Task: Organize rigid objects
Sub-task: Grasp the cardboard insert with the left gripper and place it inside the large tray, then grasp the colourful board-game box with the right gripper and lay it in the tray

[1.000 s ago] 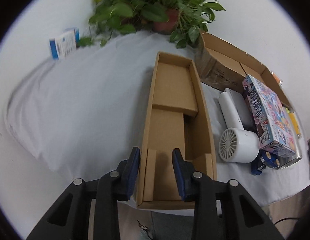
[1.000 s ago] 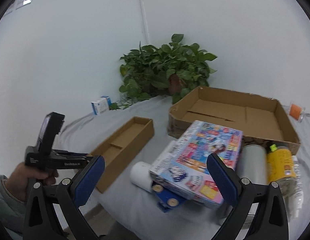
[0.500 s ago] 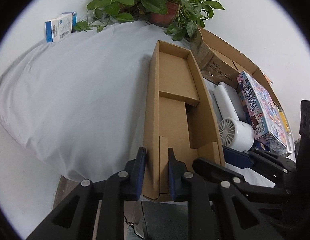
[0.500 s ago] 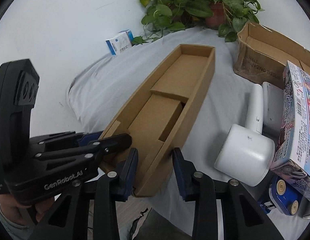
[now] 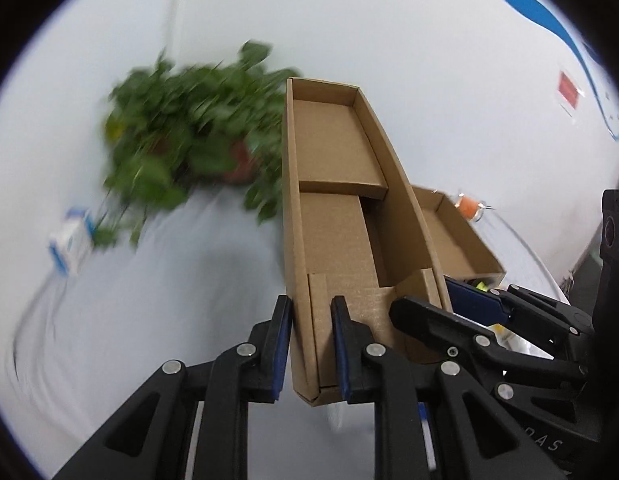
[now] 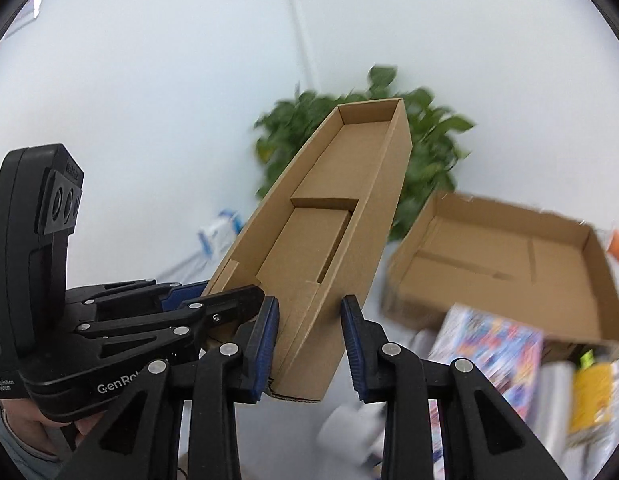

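Tray: we hold the long cardboard tray (image 5: 341, 216) off the table, far end tilted up beyond both claws.
Left gripper (image 5: 311, 346): clamped narrow on the tray's near left wall.
Right gripper (image 6: 311, 346): jaws just closed in, straddling the tray's near right wall; we cannot confirm both pads press.
Plant (image 6: 429, 148): behind the tray, blurred.

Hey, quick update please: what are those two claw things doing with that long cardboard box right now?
Left gripper shut on the long box, near-end left wall. Right gripper astride the right wall; contact unclear. Box tilted up off the table. Bigger open box sits right; nothing blocking.
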### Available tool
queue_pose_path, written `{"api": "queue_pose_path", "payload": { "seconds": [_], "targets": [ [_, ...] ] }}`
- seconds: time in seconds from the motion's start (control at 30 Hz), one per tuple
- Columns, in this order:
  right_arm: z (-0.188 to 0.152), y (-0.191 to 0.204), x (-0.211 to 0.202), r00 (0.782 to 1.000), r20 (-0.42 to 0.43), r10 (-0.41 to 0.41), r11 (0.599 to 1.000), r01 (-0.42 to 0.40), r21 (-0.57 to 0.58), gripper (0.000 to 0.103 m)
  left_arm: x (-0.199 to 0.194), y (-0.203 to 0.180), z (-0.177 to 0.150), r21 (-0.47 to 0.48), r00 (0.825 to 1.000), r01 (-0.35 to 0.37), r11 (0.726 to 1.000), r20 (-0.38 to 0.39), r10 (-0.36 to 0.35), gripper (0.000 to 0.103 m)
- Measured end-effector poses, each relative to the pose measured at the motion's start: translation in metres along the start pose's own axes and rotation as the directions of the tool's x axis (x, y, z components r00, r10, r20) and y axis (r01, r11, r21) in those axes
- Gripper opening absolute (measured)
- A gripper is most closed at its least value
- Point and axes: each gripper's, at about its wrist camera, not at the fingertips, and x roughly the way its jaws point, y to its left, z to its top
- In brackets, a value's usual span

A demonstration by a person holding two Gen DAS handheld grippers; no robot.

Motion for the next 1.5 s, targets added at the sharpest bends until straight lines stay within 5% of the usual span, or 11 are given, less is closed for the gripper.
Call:
{"api": "queue_pose_path", "payload": {
  "seconds": [0.2, 0.37, 0.53, 0.83, 0.93, 1.07, 1.13, 1.17, 1.27, 1.37, 1.5],
  "targets": [
    [0.063, -0.081, 0.021, 1.0, -0.006, -0.03, 0.992, 0.031, 0.125, 0.029, 0.065, -0.022, 0.075, 0.061, 0.996, 0.079, 0.995, -0.038, -0.076, 0.019],
    [0.091, -0.141, 0.076, 0.991, -0.132, -0.008, 0.972, 0.039, 0.232, 0.029, 0.137, -0.017, 0.104, 0.055, 0.987, 0.09, 0.994, -0.135, -0.082, 0.019],
    [0.092, -0.2, 0.149, 0.963, -0.259, 0.07, 0.931, 0.03, 0.363, 0.027, 0.196, 0.003, 0.099, 0.012, 0.965, 0.096, 0.995, -0.245, -0.09, 0.019],
    [0.033, -0.233, 0.269, 0.884, -0.45, 0.122, 0.895, 0.098, 0.435, 0.024, 0.277, 0.031, 0.058, -0.045, 0.909, 0.041, 0.998, -0.414, -0.056, 0.02],
    [0.015, -0.244, 0.288, 0.866, -0.483, 0.129, 0.876, 0.129, 0.465, 0.023, 0.272, 0.032, 0.052, -0.038, 0.91, 0.07, 0.997, -0.406, -0.08, 0.02],
    [0.004, -0.248, 0.301, 0.859, -0.485, 0.162, 0.862, 0.116, 0.494, 0.027, 0.229, 0.034, 0.048, -0.033, 0.939, 0.091, 0.995, -0.329, -0.097, 0.021],
    [0.005, -0.24, 0.302, 0.859, -0.48, 0.175, 0.864, 0.1, 0.494, 0.043, 0.202, 0.031, 0.049, -0.005, 0.958, 0.087, 0.996, -0.275, -0.085, 0.028],
    [0.007, -0.236, 0.299, 0.864, -0.471, 0.178, 0.866, 0.09, 0.493, 0.057, 0.185, 0.029, 0.049, 0.021, 0.97, 0.064, 0.998, -0.235, -0.057, 0.044],
    [0.024, -0.22, 0.259, 0.894, -0.446, 0.041, 0.91, 0.151, 0.386, 0.077, 0.139, 0.023, 0.048, 0.052, 0.993, -0.007, 0.999, -0.113, 0.013, 0.086],
    [0.037, -0.211, 0.185, 0.941, -0.312, -0.131, 0.942, 0.216, 0.258, 0.099, 0.102, 0.019, 0.042, 0.049, 0.999, -0.033, 0.998, -0.002, 0.033, 0.086],
    [0.022, -0.202, 0.075, 0.937, -0.132, -0.323, 0.927, 0.342, 0.157, 0.099, 0.073, 0.01, 0.028, 0.05, 0.999, 0.006, 0.999, 0.047, -0.008, 0.077]
  ]
}}
